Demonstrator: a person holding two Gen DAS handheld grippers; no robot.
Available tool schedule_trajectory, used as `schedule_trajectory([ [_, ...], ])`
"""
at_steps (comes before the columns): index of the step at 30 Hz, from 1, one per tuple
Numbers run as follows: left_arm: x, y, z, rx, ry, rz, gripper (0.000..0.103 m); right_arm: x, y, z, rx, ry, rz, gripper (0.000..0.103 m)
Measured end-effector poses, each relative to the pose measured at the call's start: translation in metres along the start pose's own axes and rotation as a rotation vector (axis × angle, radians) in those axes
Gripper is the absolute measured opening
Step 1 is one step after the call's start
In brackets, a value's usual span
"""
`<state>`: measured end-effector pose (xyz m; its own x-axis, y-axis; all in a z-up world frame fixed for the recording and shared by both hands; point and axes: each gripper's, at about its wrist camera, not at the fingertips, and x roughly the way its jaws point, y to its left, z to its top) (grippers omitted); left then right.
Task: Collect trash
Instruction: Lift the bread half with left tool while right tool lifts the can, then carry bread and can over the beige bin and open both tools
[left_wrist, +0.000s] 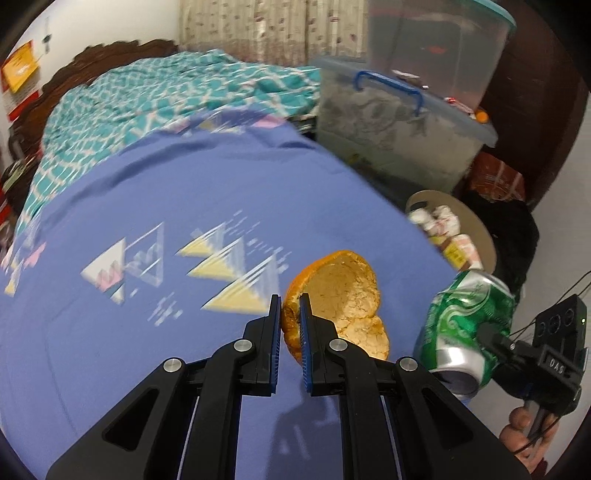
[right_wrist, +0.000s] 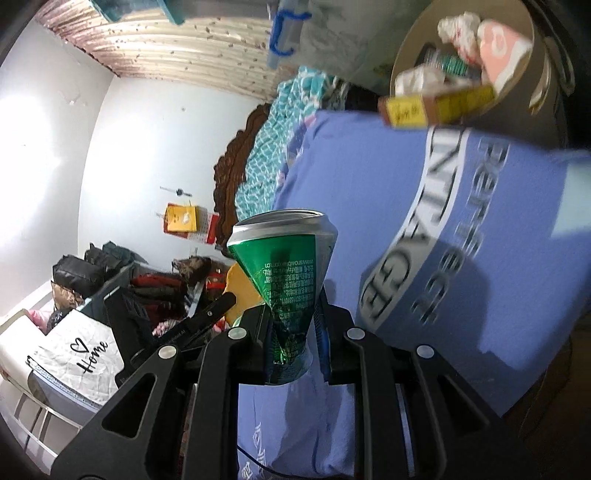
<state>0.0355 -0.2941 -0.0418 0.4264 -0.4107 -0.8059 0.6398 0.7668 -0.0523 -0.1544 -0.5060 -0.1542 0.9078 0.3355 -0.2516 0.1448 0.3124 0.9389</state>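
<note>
My left gripper (left_wrist: 290, 301) is shut on an orange peel (left_wrist: 340, 295) and holds it above the blue bedsheet (left_wrist: 184, 192). My right gripper (right_wrist: 293, 314) is shut on a crushed green can (right_wrist: 290, 266); the can also shows in the left wrist view (left_wrist: 465, 325), to the right of the peel. A round bin (left_wrist: 476, 229) with paper scraps and small boxes stands beside the bed at the right; it also shows in the right wrist view (right_wrist: 410, 48) at the top. The peel's edge (right_wrist: 240, 291) shows to the left of the can.
A clear storage box (left_wrist: 399, 125) with a blue handle stands beyond the bed's right side. A teal patterned blanket (left_wrist: 147, 92) lies at the far end by the wooden headboard (left_wrist: 110, 55). Bags and clothes (right_wrist: 110, 273) pile up by the wall.
</note>
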Motion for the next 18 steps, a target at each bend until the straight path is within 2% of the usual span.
schedule_trajectory([
  [6,0.013,-0.067,0.051,0.093,-0.037,-0.072,0.009,-0.043,-0.003,0.041,-0.018,-0.134,-0.003,0.021],
  [11,0.042,-0.139,0.095,0.178,-0.061,-0.149,0.009,-0.084,-0.02,0.086,-0.03,-0.283,-0.083,0.021],
  [14,0.065,-0.177,0.116,0.217,-0.064,-0.199,0.009,-0.09,-0.037,0.113,-0.03,-0.316,-0.163,0.021],
  [16,0.086,-0.197,0.123,0.236,-0.051,-0.226,0.009,-0.087,-0.049,0.128,-0.012,-0.307,-0.192,0.021],
  [18,0.108,-0.214,0.126,0.26,-0.032,-0.238,0.013,-0.078,-0.059,0.142,-0.015,-0.295,-0.258,0.024],
])
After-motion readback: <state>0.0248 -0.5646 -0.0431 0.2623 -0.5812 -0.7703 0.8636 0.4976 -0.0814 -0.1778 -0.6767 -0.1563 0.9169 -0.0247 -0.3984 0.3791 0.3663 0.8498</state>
